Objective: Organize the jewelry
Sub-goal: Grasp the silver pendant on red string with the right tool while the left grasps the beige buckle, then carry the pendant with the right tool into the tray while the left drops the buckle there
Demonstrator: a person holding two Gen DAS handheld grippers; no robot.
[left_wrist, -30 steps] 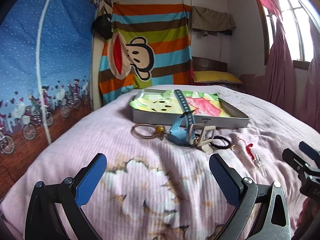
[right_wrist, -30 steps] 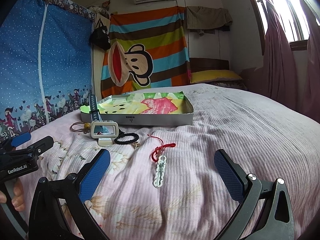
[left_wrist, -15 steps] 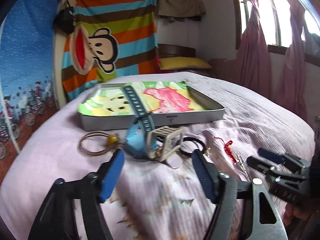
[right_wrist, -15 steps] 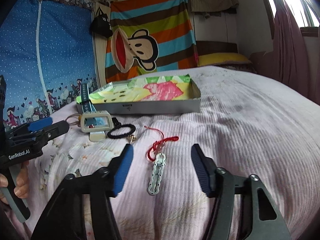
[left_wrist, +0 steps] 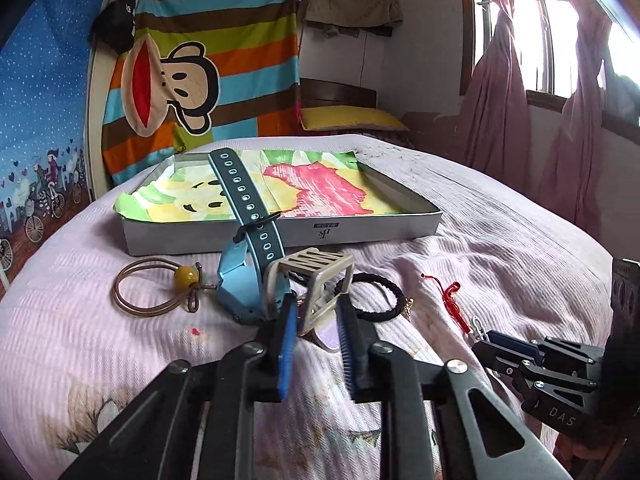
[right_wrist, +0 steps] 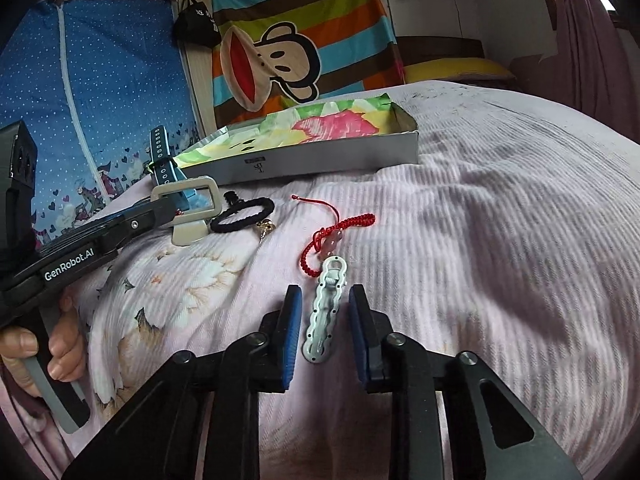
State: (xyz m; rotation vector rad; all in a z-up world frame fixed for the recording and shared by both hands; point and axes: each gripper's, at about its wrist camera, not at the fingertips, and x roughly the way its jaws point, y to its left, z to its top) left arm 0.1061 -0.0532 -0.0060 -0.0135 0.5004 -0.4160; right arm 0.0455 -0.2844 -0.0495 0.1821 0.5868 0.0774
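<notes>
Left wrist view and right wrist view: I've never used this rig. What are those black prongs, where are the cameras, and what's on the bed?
There is no robot. A person holds a two-finger gripper in each hand, and each has a camera looking along its fingers. The left gripper straddles a beige frame beside a blue watch; whether it grips is unclear. The right gripper is open around a pale clip. The bed also holds a red cord, black hair tie, beaded brown loop and a box.
</notes>
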